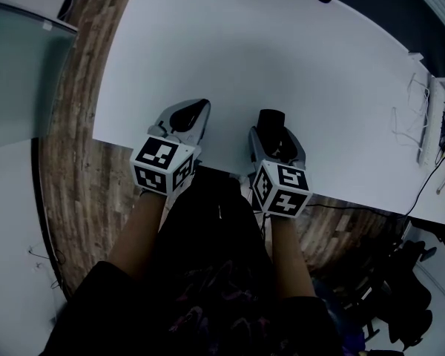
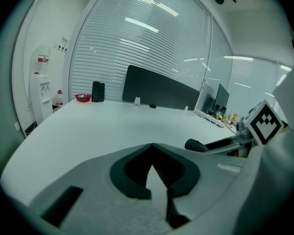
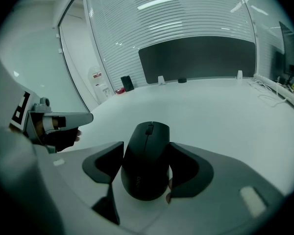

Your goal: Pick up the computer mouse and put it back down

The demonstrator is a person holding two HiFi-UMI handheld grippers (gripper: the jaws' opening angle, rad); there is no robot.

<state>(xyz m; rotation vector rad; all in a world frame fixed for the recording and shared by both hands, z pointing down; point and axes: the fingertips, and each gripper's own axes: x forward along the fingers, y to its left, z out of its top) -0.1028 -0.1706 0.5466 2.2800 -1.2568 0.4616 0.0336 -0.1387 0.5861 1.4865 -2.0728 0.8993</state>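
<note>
**Item 1. Black, dome-backed plastic computer mouse point(image 3: 146, 160).**
- We record it lengthwise between the jaws of the right gripper, with its scroll wheel pointing away from the holder.
- In the head view it point(image 1: 271, 120) lies over the near edge of the table.
- We cannot tell whether its underside touches the top or hangs just above it.

**Item 2. Grey two-jaw right gripper point(image 3: 147, 150) with black pads.**
- Its jaws stand wide apart, yet each pad presses on one flank of the mouse, so we enter it as pinching the mouse from both sides.
- We judge this side hold is chosen to keep the flat base facing downward, ready to meet the table squarely when it is set back.

**Item 3. Grey two-jaw left gripper point(image 2: 152, 147), same make.**
- Its jaw tips are pressed together and nothing lies between them.
- It point(image 1: 191, 117) hangs just beside the right gripper, also over the table's near edge.
- We judge it idle, since one gripper is enough for so small a load.

**Item 4. Broad white matt table point(image 1: 282, 50).**
- We judge it the place where the mouse is to go down again.

**Item 5. Surroundings.**
- Dark flat partition screen point(image 3: 196, 58) along the table's far edge.
- Thin white cables point(image 1: 411, 117) at its right edge.
- Both are well apart from the mouse.
</note>
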